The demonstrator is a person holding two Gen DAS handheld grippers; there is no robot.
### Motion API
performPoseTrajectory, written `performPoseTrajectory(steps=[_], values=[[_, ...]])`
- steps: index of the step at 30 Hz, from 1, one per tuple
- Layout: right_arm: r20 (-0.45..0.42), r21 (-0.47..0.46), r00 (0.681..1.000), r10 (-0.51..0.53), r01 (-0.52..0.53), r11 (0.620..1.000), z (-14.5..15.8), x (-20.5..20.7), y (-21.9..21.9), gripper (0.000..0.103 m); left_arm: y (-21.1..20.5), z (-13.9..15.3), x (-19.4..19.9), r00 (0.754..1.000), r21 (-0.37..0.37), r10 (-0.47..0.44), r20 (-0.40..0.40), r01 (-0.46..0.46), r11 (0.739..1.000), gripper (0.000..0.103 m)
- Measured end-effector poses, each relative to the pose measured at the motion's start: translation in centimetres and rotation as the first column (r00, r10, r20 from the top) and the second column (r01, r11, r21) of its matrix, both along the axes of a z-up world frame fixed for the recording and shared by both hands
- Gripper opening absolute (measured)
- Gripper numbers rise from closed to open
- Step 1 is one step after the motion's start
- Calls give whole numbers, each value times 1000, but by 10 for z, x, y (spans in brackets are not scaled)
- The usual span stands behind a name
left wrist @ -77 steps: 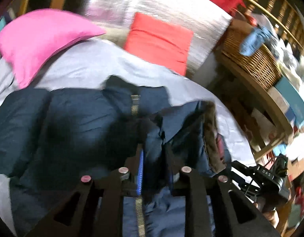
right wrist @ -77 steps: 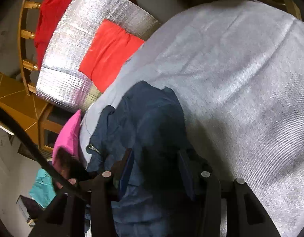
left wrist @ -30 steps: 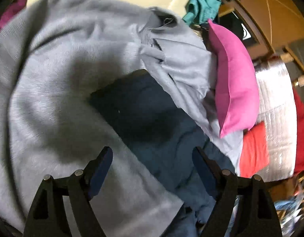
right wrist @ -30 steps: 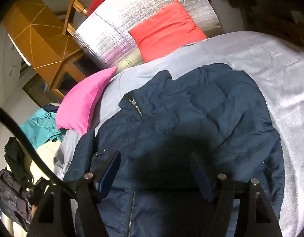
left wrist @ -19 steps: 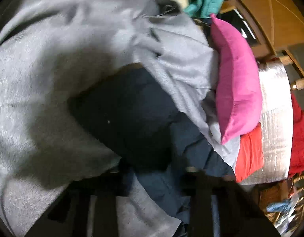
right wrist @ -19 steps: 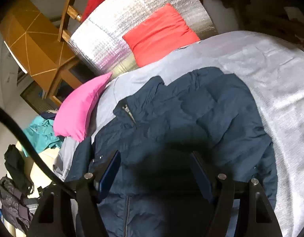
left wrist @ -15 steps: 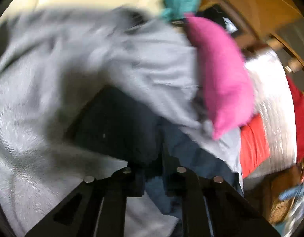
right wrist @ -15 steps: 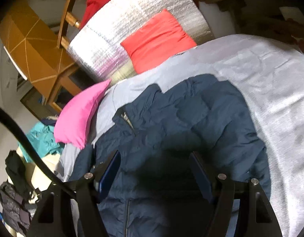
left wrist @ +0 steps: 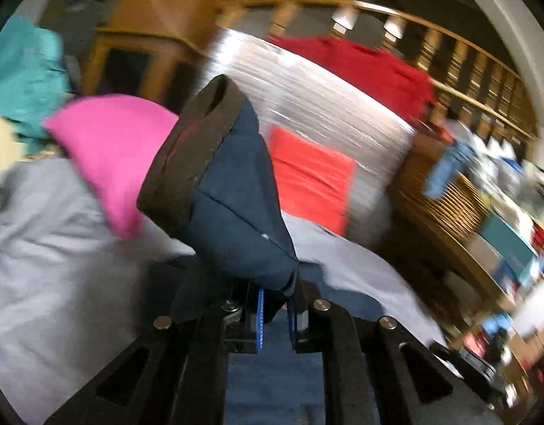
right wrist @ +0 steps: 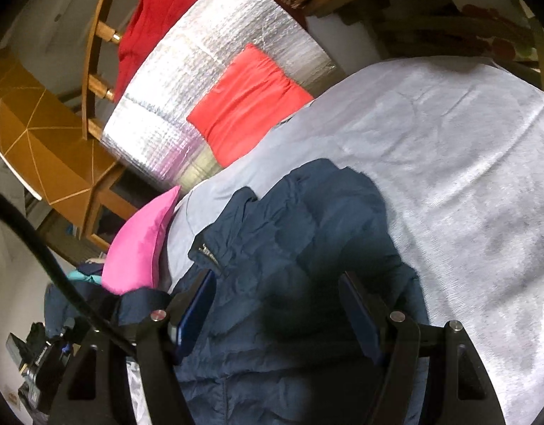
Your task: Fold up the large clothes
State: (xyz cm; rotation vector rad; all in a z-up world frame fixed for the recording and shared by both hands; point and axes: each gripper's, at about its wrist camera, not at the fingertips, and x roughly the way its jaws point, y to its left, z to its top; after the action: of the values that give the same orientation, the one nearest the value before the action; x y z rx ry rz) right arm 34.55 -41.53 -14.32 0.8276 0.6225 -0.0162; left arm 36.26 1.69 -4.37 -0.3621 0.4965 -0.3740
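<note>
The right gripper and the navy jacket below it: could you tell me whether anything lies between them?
Nothing visible does: the right gripper is open above the navy jacket, with only bare fabric between its fingers.

I see a grey bed point(right wrist: 466, 148) at right, a wooden railing point(right wrist: 95, 35) upper left, silver panel point(right wrist: 201, 53) beneath it, wicker basket point(left wrist: 448, 202) right.

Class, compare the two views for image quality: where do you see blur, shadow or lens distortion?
Left wrist view: background smeared by motion blur, while the sleeve pinched in the left gripper stays sharper. Right wrist view: mostly sharp, with a dark shadow on the jacket between the right gripper's fingers. Both bend straight edges.
</note>
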Motion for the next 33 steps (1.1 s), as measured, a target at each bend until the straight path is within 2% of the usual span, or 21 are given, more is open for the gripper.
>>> performPoseTrajectory(steps=[3, 6, 7, 8, 10, 15, 19, 21, 25, 27, 30, 33], values=[[3, 6, 1000, -13, 13, 1000, 0, -4, -8, 75, -48, -13, 7, 989, 15, -142, -49, 143, 990, 10], [3, 13, 1000, -26, 26, 1000, 0, -7, -17, 75, -94, -30, 9, 961, 78, -244, -128, 255, 964, 15], [3, 11, 1000, -30, 30, 999, 0, -7, -19, 75, -108, -38, 14, 940, 77, -290, -178, 307, 949, 29], [2, 11, 999, -32, 32, 999, 0, -8, -22, 75, -115, -43, 13, 925, 72, -316, -211, 337, 939, 54], [1, 19, 999, -32, 32, 999, 0, -7, -26, 75, -126, -53, 11, 898, 80, -345, -271, 378, 922, 74], [3, 53, 1000, -5, 5, 999, -3, -5, -31, 75, -132, -60, -4, 874, 149, -394, -283, 446, 883, 75], [5, 124, 999, 49, -49, 991, -9, 1, -27, 75, -110, -58, -5, 864, 76, -418, -281, 455, 887, 77], [-9, 155, 996, 85, -82, 985, -15, 7, -22, 75, -97, -57, 2, 878, 81, -386, -282, 423, 903, 78], [-41, 218, 985, 166, -153, 964, -30, 19, -10, 75, -63, -65, 22, 909, 57, -276, -312, 308, 950, 78], [-58, 235, 979, 194, -175, 956, -37, 26, -3, 75, -43, -70, 30, 928, 105, -159, -337, 205, 973, 78], [-108, 246, 972, 208, -176, 953, -51, 36, 8, 75, -24, -79, 37, 932, 203, -9, -362, 88, 975, 78], [-165, 251, 961, 223, -178, 952, -66, 48, 19, 69, -11, -91, 45, 911, 261, 79, -405, 33, 965, 78]])
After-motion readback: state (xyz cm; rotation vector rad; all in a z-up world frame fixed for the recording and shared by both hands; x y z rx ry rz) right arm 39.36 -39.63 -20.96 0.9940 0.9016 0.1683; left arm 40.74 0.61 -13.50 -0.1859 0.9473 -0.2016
